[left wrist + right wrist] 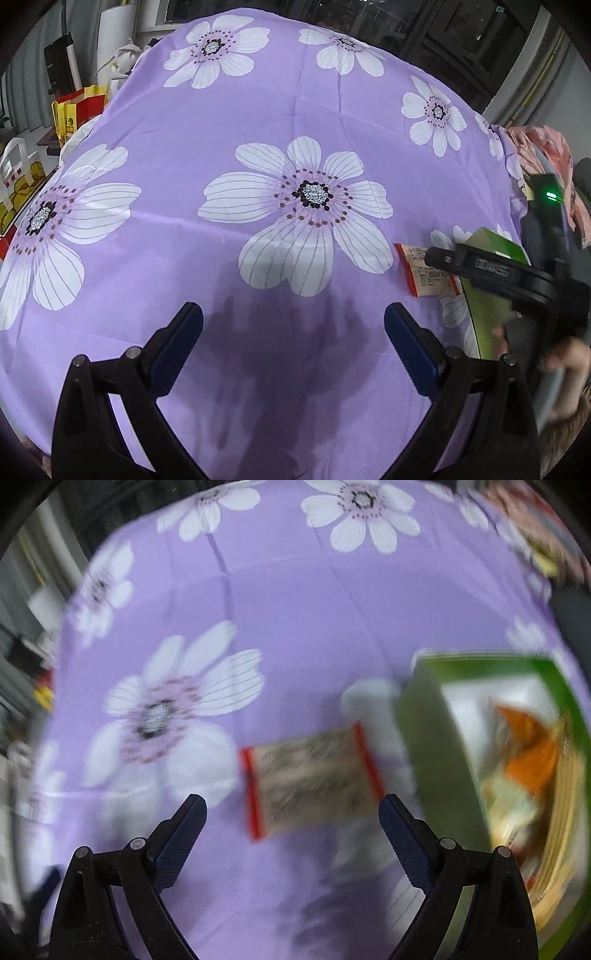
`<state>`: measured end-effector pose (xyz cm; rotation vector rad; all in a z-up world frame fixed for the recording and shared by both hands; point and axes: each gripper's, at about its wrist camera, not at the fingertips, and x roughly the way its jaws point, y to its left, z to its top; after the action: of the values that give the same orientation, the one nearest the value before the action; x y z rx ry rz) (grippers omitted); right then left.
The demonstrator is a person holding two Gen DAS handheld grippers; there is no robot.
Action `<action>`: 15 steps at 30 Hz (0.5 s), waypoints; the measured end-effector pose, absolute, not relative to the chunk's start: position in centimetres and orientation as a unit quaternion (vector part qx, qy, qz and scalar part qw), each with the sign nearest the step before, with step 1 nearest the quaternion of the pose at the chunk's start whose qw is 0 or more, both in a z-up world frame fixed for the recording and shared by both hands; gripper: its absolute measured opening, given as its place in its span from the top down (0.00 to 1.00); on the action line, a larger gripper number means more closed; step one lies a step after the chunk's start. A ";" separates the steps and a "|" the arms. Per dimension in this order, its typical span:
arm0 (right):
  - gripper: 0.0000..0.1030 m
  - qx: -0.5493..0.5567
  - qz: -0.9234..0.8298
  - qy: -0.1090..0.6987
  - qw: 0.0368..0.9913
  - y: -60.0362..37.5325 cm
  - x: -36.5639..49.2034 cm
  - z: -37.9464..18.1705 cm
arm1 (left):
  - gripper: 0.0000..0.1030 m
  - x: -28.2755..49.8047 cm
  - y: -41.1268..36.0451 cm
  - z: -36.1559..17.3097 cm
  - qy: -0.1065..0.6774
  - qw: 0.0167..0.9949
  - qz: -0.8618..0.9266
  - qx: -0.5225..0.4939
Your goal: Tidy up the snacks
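Observation:
A flat snack packet (310, 779), beige with red end seams, lies on the purple flowered tablecloth (295, 609) just left of a green box (432, 760). Several orange and yellow snack packs (532, 760) sit inside the box. My right gripper (291, 812) hangs open just above the packet, its pads apart from it; this view is blurred. The left wrist view shows the same packet (417, 273) and green box (487, 299) at the right edge, partly hidden by the right gripper's body (491, 273). My left gripper (293, 321) stands open over bare cloth, holding nothing.
Red and yellow paper bags (74, 110) and a white roll (114, 40) stand beyond the table's far left edge. A pink cloth (546, 155) lies off the right edge. A hand (569, 373) grips the right tool. The cloth's middle (295, 110) holds no objects.

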<state>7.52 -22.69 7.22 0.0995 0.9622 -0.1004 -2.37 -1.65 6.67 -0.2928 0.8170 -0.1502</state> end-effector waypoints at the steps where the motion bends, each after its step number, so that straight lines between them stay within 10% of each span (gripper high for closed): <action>1: 0.09 0.027 -0.058 0.462 0.885 -22.5 8.1 7.1 | 0.04 -2.4 -1.6 6.7 0.396 0.904 -0.072 -0.143; 15: 0.09 -0.023 -0.019 0.492 0.870 -20.0 9.4 5.9 | 0.04 -2.3 -1.0 6.9 0.400 0.902 -0.074 -0.147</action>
<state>9.37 -20.03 5.90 -0.0485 1.0291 -0.0394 -2.31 -1.00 6.90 -0.3043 0.8267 -0.1539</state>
